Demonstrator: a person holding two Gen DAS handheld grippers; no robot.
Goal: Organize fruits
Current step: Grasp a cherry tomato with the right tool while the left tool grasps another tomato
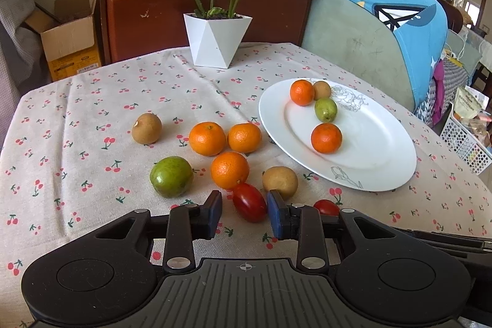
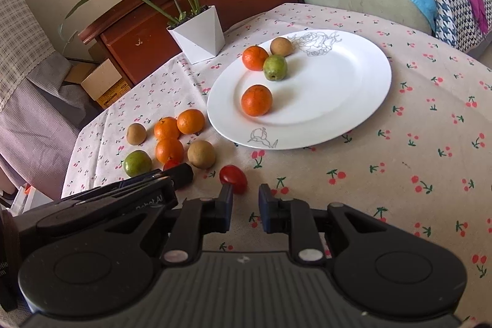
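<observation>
Left claw [image 1: 244,209]: released. You've got the small red oval tomato [image 1: 249,202] lying on the cloth between the jaws. The 3 o'clock pad [image 1: 274,212] is at its skin, but there's a visible gap on the 9 o'clock side, so it isn't clamped.

From that claw:
- At 1 o'clock, just beside the tomato, is a round brown fruit [image 1: 279,183].
- At 3 o'clock, behind the finger, is a second small red tomato [image 1: 326,207].
- At 12 o'clock is the nearest orange mandarin [image 1: 229,170], touching the tomato's far end.
- Two more mandarins [image 1: 207,138] sit side by side beyond it.
- At 10 o'clock is a green round fruit [image 1: 171,176].
- Farther out at 10 is another brown fruit [image 1: 147,128], on its own.
- At 2 o'clock is the white oval plate with a line-drawn flower [image 1: 384,174]. It carries two mandarins, one green fruit and one brown fruit.

Right claw [image 2: 245,199]: clenched to a narrow slit, grasping nothing. The second tomato is just off your 11 o'clock fingertip, on the cloth.

Everything sits on the cherry-print tablecloth [image 1: 92,112]. A white faceted planter [image 1: 216,40] is at the far edge, 12 o'clock.
</observation>
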